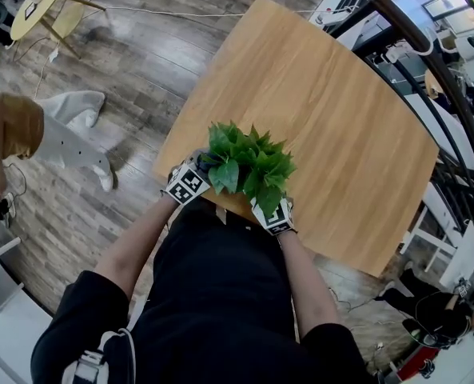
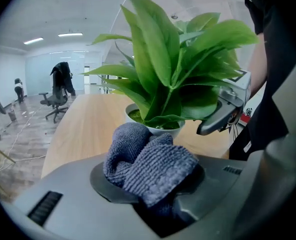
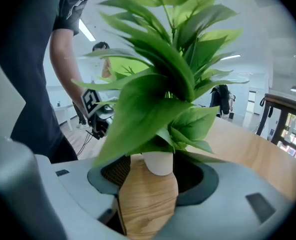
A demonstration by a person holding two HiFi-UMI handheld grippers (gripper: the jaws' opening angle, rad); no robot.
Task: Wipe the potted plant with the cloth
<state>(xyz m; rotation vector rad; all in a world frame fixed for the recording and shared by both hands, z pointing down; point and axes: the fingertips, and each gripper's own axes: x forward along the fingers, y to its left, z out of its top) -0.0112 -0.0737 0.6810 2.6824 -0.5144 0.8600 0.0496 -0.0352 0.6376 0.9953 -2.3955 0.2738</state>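
The potted plant [image 1: 248, 166], with broad green leaves in a small white pot [image 2: 157, 129], stands at the near corner of the wooden table [image 1: 332, 110]. My left gripper [image 2: 148, 181] is shut on a grey-blue knitted cloth [image 2: 150, 164], bunched just short of the pot on the plant's left side [image 1: 190, 179]. On the plant's right, my right gripper [image 3: 155, 184] is open, and the white pot [image 3: 157, 163] sits at the mouth of its jaws, with leaves [image 3: 152, 84] over them. Each gripper shows in the other's view: the right one [image 2: 222, 116] and the left one [image 3: 95, 115].
The table edge runs just under both grippers, with wood-plank floor [image 1: 141, 62] beyond. A person in an orange top [image 1: 9, 130] stands at the left. A round yellow table [image 1: 41, 2] is far left, and dark railings [image 1: 428, 54] are on the right. Office chairs [image 2: 55, 99] stand far off.
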